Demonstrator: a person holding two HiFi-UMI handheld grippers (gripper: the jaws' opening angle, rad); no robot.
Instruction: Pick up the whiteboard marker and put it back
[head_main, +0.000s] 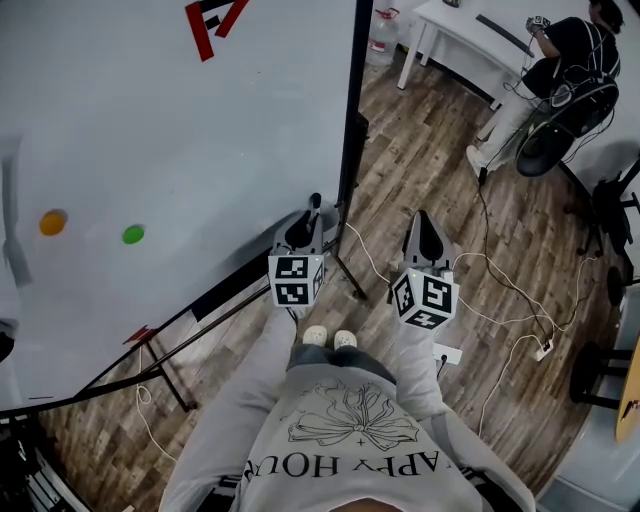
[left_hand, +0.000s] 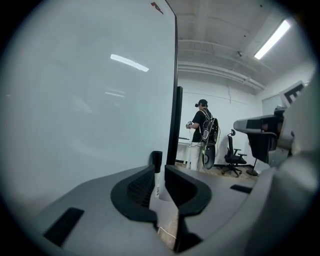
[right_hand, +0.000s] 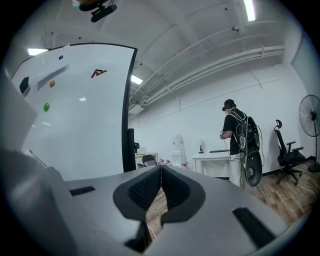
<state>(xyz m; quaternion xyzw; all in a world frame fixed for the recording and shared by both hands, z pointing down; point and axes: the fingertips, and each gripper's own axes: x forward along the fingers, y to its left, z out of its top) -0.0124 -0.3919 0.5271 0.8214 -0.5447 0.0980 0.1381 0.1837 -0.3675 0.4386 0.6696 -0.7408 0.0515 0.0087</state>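
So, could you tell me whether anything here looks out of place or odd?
Nothing is spilled or damaged. The only untidy thing is the loose white cable snaking across the wooden floor right of the whiteboard.

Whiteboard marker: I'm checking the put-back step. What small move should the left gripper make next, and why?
Probably lower the left gripper toward the dark ledge under the whiteboard before opening: its jaws are clamped on the whiteboard marker, which stands upright, clear of that ledge.

marker (left_hand: 157, 161): in left tongs (left_hand: 160, 172) | right tongs (right_hand: 161, 170): beside | whiteboard (head_main: 150, 150): left of both
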